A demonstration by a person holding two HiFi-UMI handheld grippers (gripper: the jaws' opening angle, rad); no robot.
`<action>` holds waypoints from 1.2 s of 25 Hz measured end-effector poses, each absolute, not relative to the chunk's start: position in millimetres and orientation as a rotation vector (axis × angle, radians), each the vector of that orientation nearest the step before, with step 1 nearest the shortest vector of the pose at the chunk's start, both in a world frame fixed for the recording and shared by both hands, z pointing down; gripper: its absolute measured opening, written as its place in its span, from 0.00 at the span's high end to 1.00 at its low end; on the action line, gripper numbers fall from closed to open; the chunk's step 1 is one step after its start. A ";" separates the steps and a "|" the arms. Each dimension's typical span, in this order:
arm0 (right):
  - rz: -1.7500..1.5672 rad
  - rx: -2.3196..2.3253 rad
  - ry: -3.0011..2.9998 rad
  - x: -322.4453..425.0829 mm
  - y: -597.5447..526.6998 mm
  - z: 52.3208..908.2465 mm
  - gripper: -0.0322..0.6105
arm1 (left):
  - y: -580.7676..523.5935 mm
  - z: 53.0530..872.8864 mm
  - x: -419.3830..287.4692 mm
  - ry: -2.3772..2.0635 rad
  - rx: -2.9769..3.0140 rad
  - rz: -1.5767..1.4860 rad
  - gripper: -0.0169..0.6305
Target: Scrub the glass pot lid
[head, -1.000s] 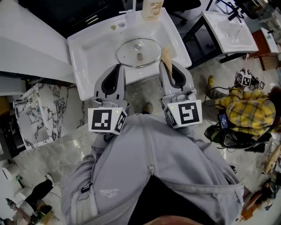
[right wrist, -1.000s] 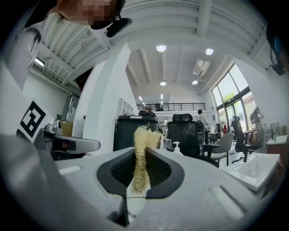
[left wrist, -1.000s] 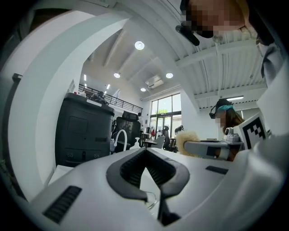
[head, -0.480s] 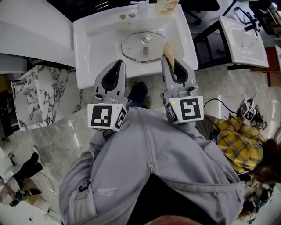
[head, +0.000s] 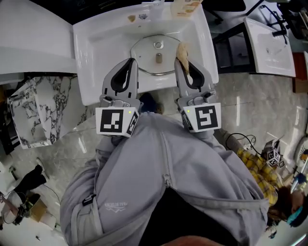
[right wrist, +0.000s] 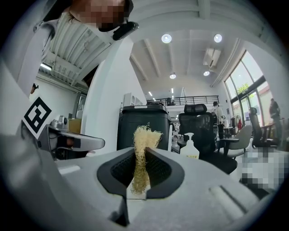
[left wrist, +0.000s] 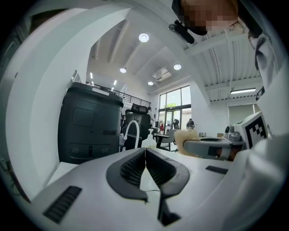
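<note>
Both grippers have moved forward over the sink (head: 94,45). The left gripper (head: 129,64), jaws shut and empty, is now at the 8 o'clock edge of the glass pot lid (head: 147,50). The right gripper (head: 182,58), clamped on a loofah scrubber (head: 182,50), is at the lid's 3 o'clock edge. The lid lies flat mid-basin, so scrubbing looks about to begin. A bottle (head: 185,6) on the rim at 1 o'clock blocks nothing.

Right gripper view. The grey two-jaw right gripper (right wrist: 145,150) fills the lower centre, its black ribbed pads closed on a tan, fibrous scrubbing pad (right wrist: 141,164) that stands upright, its frayed tuft above the jaw tips. Left of centre: the grey left gripper (right wrist: 74,142) with its black-and-white marker cube (right wrist: 37,115). Behind: a tall black cabinet (right wrist: 126,131), a black office chair (right wrist: 198,124), a white pump bottle (right wrist: 189,150).
</note>
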State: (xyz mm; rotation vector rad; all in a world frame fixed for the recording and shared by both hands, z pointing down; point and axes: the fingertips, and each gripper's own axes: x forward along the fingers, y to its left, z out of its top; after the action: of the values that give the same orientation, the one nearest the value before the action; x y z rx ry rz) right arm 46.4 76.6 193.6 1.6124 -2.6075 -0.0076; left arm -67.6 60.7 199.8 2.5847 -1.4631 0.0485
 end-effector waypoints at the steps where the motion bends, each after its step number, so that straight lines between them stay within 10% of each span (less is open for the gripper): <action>1: -0.002 1.612 -2.608 45.1 68.6 194.5 0.89 | 53.4 202.1 -68.4 -1.458 2.583 0.055 0.96; 30: 0.105 1.318 -2.583 10.6 -49.1 292.7 0.89 | -27.5 311.6 -96.5 -1.487 2.410 0.275 0.96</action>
State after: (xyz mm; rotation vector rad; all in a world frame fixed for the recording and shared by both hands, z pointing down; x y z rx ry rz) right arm 10.6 -49.1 292.7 1.3182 -2.5832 0.1050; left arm -96.5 -27.5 311.6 2.4104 -1.4874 0.2749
